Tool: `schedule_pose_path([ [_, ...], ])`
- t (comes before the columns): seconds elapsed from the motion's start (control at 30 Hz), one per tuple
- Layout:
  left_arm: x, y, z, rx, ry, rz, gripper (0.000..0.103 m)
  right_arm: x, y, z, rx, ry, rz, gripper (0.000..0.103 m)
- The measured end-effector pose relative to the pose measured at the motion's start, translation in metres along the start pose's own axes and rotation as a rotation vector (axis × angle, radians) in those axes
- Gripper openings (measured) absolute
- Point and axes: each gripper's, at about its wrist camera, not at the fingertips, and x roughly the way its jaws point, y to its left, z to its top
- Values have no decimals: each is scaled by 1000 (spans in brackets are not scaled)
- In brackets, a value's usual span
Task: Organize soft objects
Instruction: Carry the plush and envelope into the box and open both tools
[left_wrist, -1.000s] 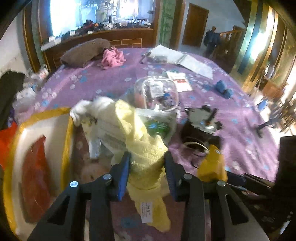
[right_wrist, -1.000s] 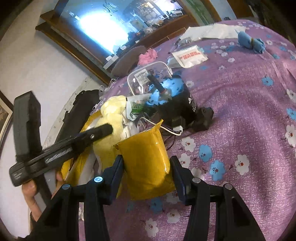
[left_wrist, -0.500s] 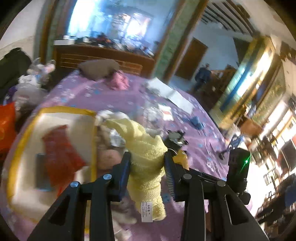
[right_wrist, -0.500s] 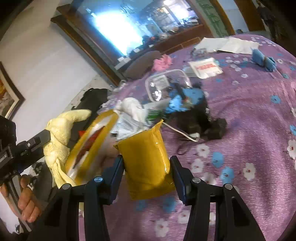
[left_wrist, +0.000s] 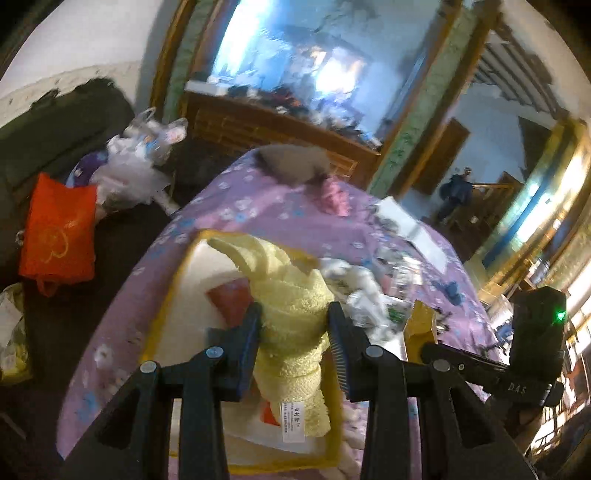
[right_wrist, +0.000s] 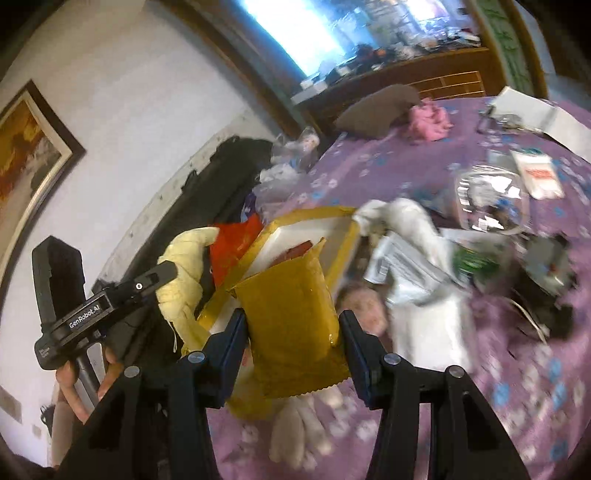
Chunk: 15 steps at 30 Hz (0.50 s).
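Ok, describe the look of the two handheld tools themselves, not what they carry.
Both tools are black plastic with silver bolts and blue ribbed pads on the fingers. The left tool bears white "GenRobot.AI" lettering on its body; a bare hand grips its handle. The right tool has a green light.

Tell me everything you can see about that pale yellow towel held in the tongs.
The yellow towel is soft, looped terry cloth, bunched into a rumpled roll. The left tongs pinch its middle from both sides, holding it in the air above the yellow-rimmed box. One end pokes up and away like an ear; the other hangs down, carrying a small white printed label. From the right camera it shows as a pale lump.
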Motion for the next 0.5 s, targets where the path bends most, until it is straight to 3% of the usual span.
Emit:
schedule_pose_path([
  [0.07, 6, 14, 10, 14, -3, 36, 35, 22, 8, 10, -12, 21, -5, 55],
  [0.2, 33, 38, 21, 2, 69, 72, 35, 61, 14, 31, -11, 61, -30, 55],
  [0.37, 65, 44, 30, 50, 113, 55, 35, 97, 14, 48, -6, 80, -67, 55],
  [0.5, 92, 47, 32, 98, 148, 123, 35, 115, 8, 55, 11, 96, -83, 55],
])
